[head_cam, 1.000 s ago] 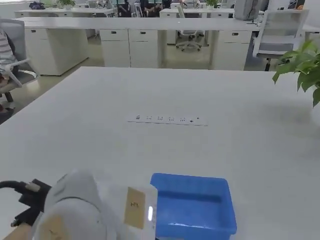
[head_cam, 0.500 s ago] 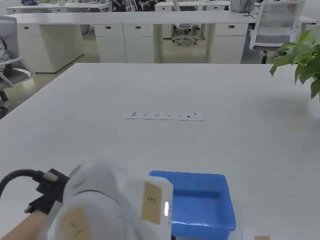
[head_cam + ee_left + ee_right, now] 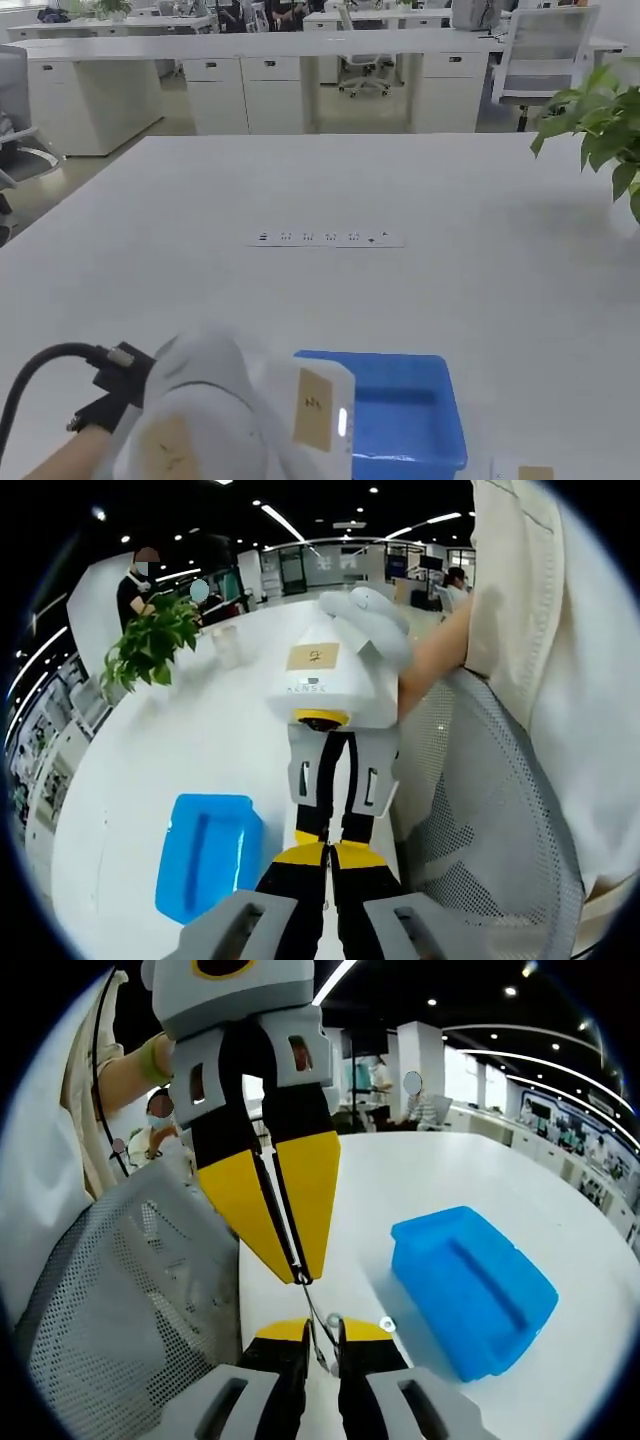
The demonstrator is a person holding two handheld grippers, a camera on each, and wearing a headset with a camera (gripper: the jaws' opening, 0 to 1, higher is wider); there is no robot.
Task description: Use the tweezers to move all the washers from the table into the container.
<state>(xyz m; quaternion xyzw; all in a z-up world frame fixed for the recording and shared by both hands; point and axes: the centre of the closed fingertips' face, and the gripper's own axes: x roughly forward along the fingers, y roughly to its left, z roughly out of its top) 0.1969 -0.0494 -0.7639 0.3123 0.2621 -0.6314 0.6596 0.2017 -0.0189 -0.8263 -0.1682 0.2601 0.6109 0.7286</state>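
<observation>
1. Clearly, the left gripper (image 3: 300, 1275) has its jaws together, clamped on the tweezers (image 3: 308, 1305).
2. The right gripper (image 3: 320, 1338) flanks the tweezers' tip, jaws narrowly apart; I cannot tell whether they pinch it.
3. Two washers (image 3: 386, 1326) lie on the table (image 3: 420, 1170) near them, with the blue container (image 3: 470, 1290) on the far side.

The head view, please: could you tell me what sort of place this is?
Probably an open-plan office: rows of white desks, a mesh office chair, and a potted plant by the white table.

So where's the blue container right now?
In the head view the blue container sits on the white table at bottom centre, on the near side of the socket strip.
</observation>
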